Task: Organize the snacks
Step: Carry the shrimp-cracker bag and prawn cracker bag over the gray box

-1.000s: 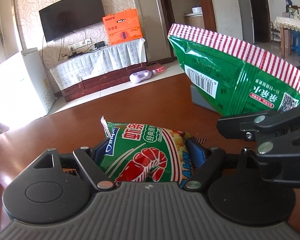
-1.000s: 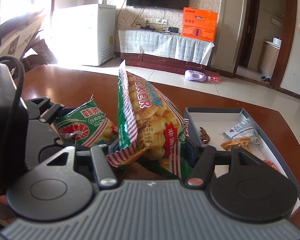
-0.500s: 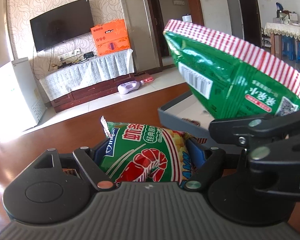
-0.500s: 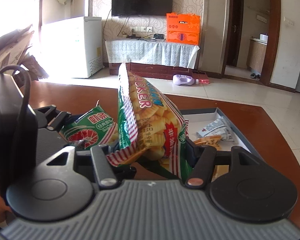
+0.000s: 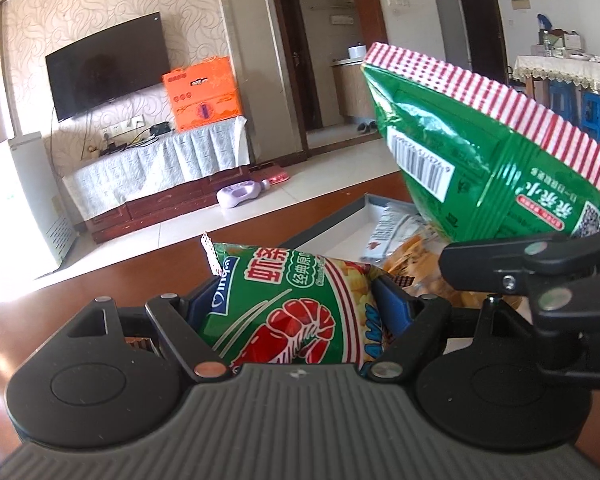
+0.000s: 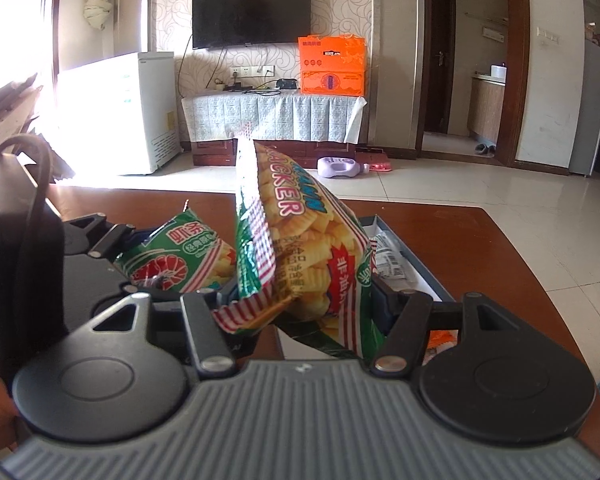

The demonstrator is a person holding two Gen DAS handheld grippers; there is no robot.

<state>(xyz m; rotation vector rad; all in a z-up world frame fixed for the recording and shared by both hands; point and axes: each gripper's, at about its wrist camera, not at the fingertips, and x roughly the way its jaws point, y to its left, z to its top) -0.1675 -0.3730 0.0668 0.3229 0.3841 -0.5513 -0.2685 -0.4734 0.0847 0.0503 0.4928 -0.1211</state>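
Note:
My left gripper (image 5: 296, 300) is shut on a green shrimp-cracker bag (image 5: 296, 312) and holds it above the brown table. My right gripper (image 6: 304, 300) is shut on a second green cracker bag (image 6: 300, 248), held upright. That second bag (image 5: 480, 152) fills the right of the left wrist view, with the right gripper's black body (image 5: 540, 280) below it. The left-hand bag (image 6: 176, 260) shows at left in the right wrist view. A grey open box (image 6: 420, 268) holding several small snack packs lies under and beyond both bags; it also shows in the left wrist view (image 5: 340, 216).
The brown table (image 6: 480, 248) ends ahead and to the right, with tiled floor beyond. A TV stand, an orange carton (image 6: 332, 64), a white freezer (image 6: 140, 108) and a purple bottle (image 6: 340, 168) on the floor stand far behind.
Both grippers have moved right, over the grey box, each with its bag still held. More of the box and its snack packs shows in the left wrist view.

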